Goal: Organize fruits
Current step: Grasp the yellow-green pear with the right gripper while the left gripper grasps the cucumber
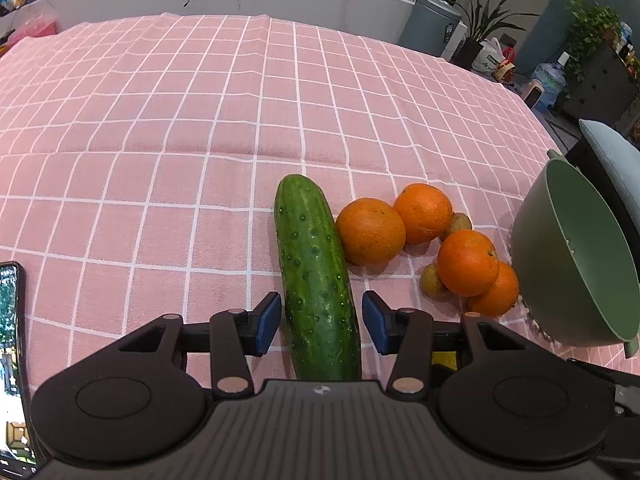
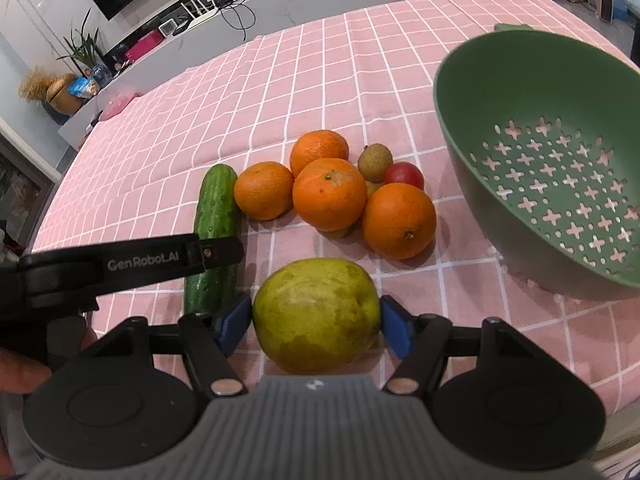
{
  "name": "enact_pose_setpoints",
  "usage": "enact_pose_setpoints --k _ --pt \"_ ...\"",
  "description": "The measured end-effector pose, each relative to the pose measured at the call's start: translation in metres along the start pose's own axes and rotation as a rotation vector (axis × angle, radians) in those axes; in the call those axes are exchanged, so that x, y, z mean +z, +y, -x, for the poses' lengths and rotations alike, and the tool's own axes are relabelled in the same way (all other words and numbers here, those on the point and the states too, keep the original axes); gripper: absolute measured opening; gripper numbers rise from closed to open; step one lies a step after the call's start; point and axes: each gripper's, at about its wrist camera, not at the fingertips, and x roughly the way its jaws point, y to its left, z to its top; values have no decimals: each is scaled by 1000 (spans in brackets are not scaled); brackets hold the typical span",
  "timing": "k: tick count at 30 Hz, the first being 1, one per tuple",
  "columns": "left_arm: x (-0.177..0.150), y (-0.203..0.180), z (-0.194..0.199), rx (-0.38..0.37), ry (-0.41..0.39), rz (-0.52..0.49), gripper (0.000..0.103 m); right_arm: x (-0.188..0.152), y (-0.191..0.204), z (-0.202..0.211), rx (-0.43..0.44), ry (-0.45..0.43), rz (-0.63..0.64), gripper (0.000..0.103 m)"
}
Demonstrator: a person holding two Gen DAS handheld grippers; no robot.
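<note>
Pink checked cloth [image 1: 200, 128] covers the table, and the fruit lies in a cluster toward its right edge. Left gripper [image 1: 320, 322]: jaws partly open, straddling the near end of the cucumber [image 1: 314, 276] — a thin gap shows on each side, so the pads do not press it. Right gripper [image 2: 316, 322]: both blue pads sit against the sides of the green fruit [image 2: 316, 314], which rests on the cloth just right of the cucumber's near end. Beyond it lie 4 oranges [image 2: 330, 194] touching one another, with a small brown fruit [image 2: 375, 163] and a red one [image 2: 404, 175] tucked behind them. At the right edge stands the green colander [image 2: 472, 120] — tilted, nothing in it, just beside the nearest orange.
</note>
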Motion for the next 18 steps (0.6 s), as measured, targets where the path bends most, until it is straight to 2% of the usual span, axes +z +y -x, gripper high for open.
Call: enact_pose_setpoints --k 3,12,18 --pt "-1 0 0 -9 -2 3 44 -1 0 0 3 -3 -2 66" --pt "-6 0 11 -1 -23 8 42 -6 -4 8 12 3 1 65" --pt "-10 -6 27 11 -45 -8 42 -6 -4 29 25 -31 35 65"
